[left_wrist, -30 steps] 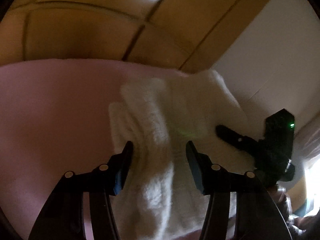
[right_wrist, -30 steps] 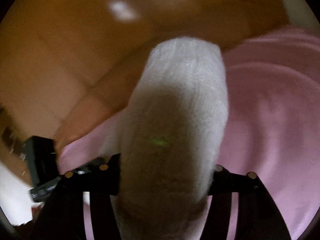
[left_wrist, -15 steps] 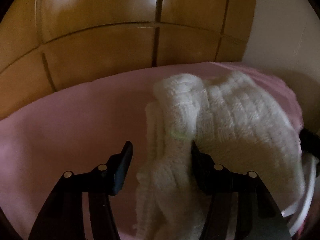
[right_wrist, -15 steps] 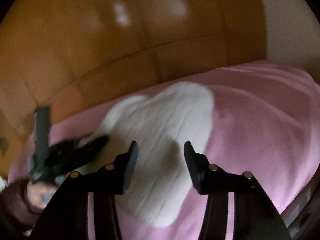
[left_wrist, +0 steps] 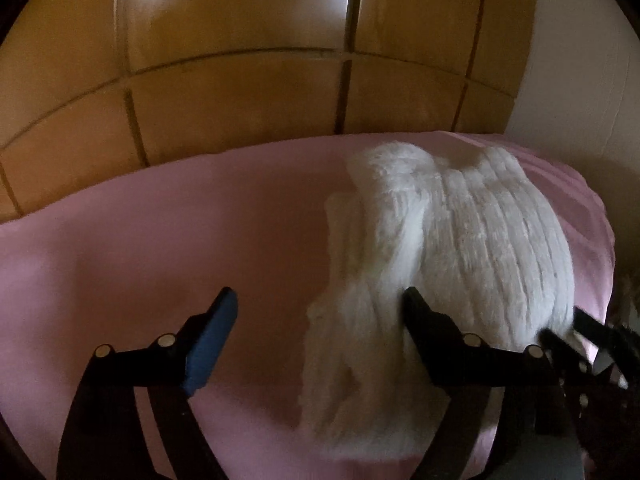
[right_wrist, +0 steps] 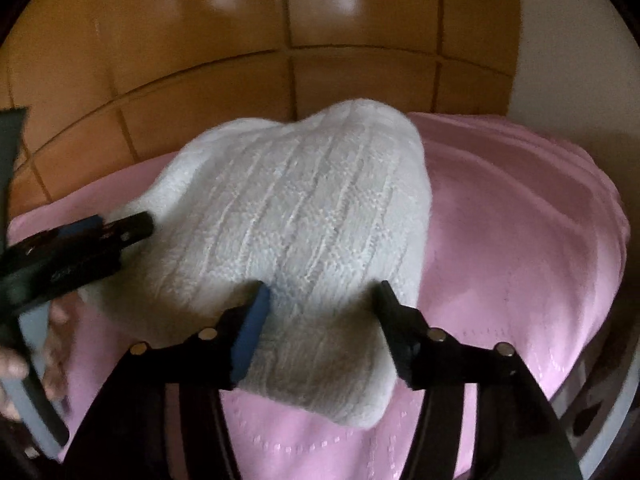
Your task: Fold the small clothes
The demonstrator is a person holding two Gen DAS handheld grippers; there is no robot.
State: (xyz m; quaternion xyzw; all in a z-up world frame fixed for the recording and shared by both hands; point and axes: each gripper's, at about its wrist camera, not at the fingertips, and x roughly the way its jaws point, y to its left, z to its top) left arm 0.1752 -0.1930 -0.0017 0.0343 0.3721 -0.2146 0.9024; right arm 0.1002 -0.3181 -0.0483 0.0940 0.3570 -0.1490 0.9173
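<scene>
Both sets of fingers are spreading, nothing pinched: left gripper (left_wrist: 316,322), right gripper (right_wrist: 322,304). White knit garment (right_wrist: 296,216) lies bunched on the pink bedding (right_wrist: 520,240); released this loosely, its fold may spring open.

White knit (right_wrist: 296,216) laid on pink sheet (right_wrist: 520,248), right gripper (right_wrist: 320,300) jaws opening astride its near end, left gripper (right_wrist: 96,236) seen at its left edge

Black gripper (left_wrist: 320,312) fingers, blue pads, silver screws.
</scene>
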